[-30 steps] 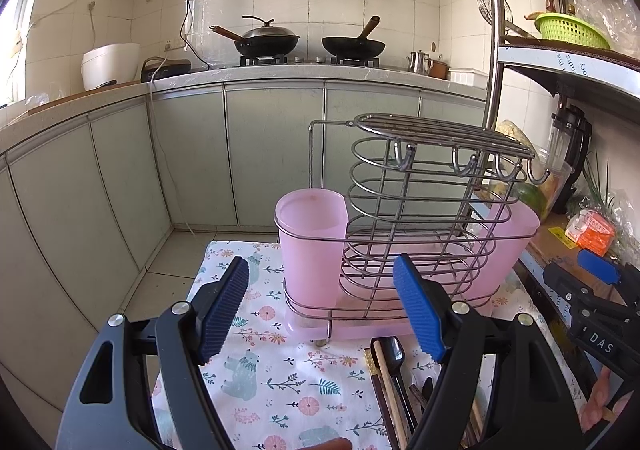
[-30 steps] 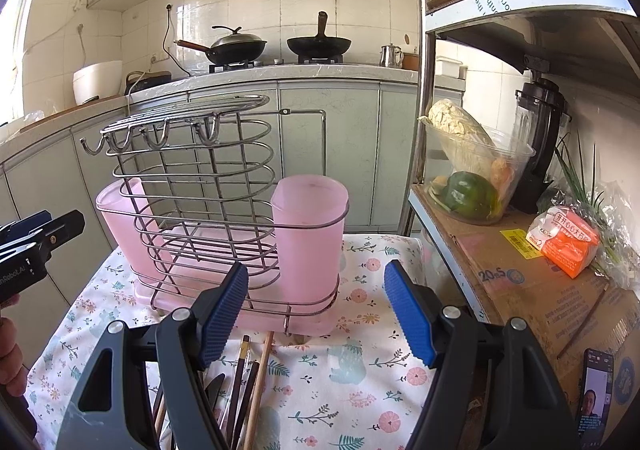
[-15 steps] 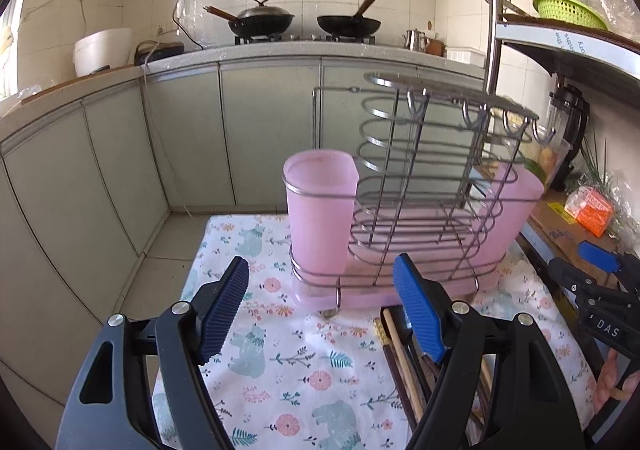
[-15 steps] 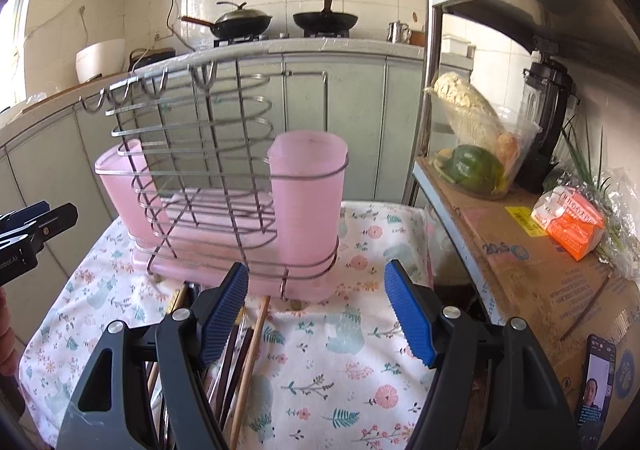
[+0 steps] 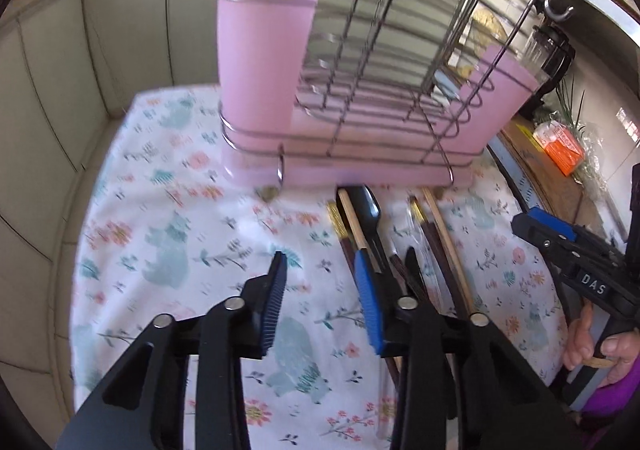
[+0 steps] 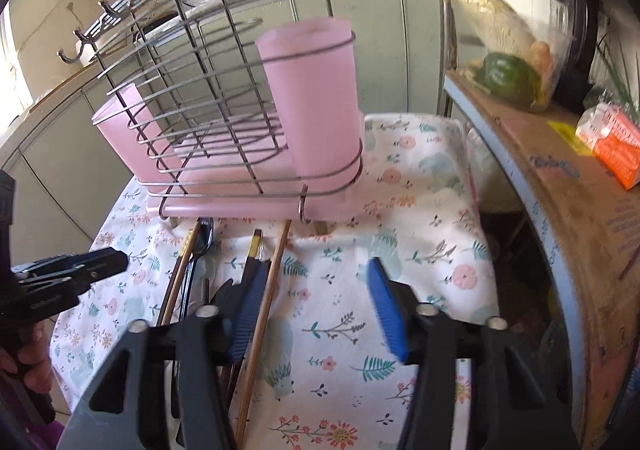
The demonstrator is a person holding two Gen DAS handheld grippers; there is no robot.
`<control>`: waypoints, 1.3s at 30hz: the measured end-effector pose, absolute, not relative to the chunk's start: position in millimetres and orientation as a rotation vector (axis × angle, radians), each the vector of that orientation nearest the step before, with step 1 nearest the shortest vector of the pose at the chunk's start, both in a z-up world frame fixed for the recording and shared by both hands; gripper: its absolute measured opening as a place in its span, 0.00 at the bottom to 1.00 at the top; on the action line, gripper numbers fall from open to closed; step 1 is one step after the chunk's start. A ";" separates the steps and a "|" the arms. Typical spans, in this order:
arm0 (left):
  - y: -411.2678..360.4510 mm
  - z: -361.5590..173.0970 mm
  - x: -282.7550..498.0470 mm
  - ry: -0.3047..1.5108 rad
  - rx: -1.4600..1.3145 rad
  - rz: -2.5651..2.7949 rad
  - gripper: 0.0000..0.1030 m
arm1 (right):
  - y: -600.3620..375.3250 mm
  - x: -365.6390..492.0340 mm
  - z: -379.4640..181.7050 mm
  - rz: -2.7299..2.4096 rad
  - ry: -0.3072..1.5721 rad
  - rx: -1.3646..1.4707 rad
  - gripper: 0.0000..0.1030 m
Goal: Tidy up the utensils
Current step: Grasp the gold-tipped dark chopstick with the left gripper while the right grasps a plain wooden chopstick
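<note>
Two grippers point down at the flower-printed cloth [image 5: 168, 250], and the utensils lie in a loose bundle at lower centre of both views, their tips just short of the pink plastic tray [image 6: 240, 208] under the chrome wire rack [image 6: 192, 98].

In the left wrist view, my left gripper [image 5: 322, 302] has its jaws closing with only cloth between them; the bundle sits just right of its right pad. In the right wrist view, my right gripper [image 6: 316, 310] is also closing; the pale bamboo chopstick [image 6: 272, 278] runs just inside its left pad, but no pad presses on it yet.

To do this well, I judge each gripper should single out one piece rather than bite the heap. The left one needs to shift right over the black plastic spoon [image 5: 366, 210] or the dark gold-capped chopsticks [image 5: 340, 226], and pinch across the shaft. The sticks are thin, smooth and round, so they may roll or slide out of the ribbed blue pads; a grip near the middle should hold steadier.

The tall matte pink cup [image 6: 316, 102], ringed by wire at the rack's end, looks like the likely holder. A second pink cup [image 5: 496, 98] stands at the rack's far end.
</note>
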State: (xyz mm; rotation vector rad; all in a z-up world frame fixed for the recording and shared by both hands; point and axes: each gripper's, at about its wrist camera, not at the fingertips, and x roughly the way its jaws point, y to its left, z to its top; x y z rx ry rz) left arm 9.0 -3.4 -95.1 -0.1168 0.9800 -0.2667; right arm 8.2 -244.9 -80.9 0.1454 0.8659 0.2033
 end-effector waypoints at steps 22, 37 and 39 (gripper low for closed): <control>-27.6 -131.5 49.0 1.181 -0.176 -0.302 0.09 | -239.5 26.9 -98.5 0.290 0.999 0.232 0.32; 24.9 -111.9 30.1 1.143 -0.195 -0.186 0.08 | -208.0 46.9 -125.2 0.319 1.163 0.263 0.11; 28.4 -114.2 29.8 1.148 -0.204 -0.180 0.08 | -207.8 45.5 -126.5 0.313 1.165 0.268 0.09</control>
